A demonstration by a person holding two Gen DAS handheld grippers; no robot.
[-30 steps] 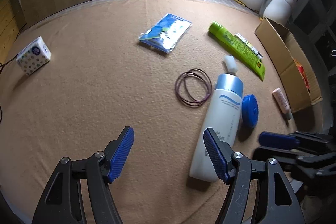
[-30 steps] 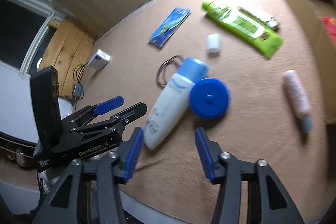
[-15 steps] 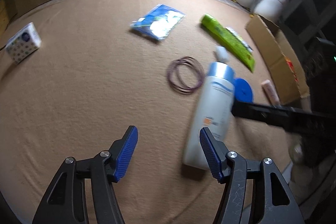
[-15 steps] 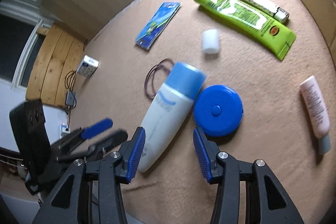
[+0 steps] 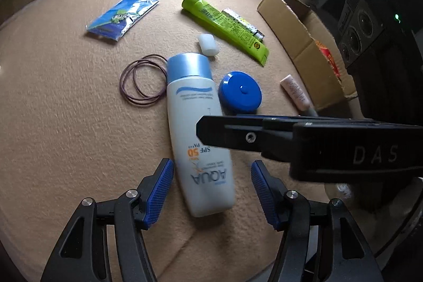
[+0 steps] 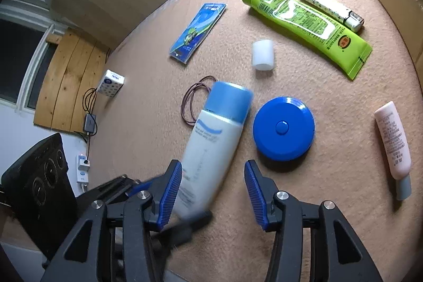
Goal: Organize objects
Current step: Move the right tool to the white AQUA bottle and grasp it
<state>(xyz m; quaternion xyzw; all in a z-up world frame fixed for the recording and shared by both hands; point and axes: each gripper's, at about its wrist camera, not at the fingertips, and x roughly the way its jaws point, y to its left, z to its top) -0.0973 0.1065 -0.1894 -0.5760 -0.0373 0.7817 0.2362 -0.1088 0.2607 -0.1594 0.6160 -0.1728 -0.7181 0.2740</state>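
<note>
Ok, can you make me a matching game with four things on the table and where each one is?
Things
1. white bottle
2. lighter
3. pink tube
4. hair ties

Places
A. right beside the green tube
B. off alone, near the cardboard box
C. next to the bottle's blue cap
D. lying between the open fingers of both grippers, left gripper, right gripper

Pairs: 1-D, 2-A, 3-B, 4-C
</note>
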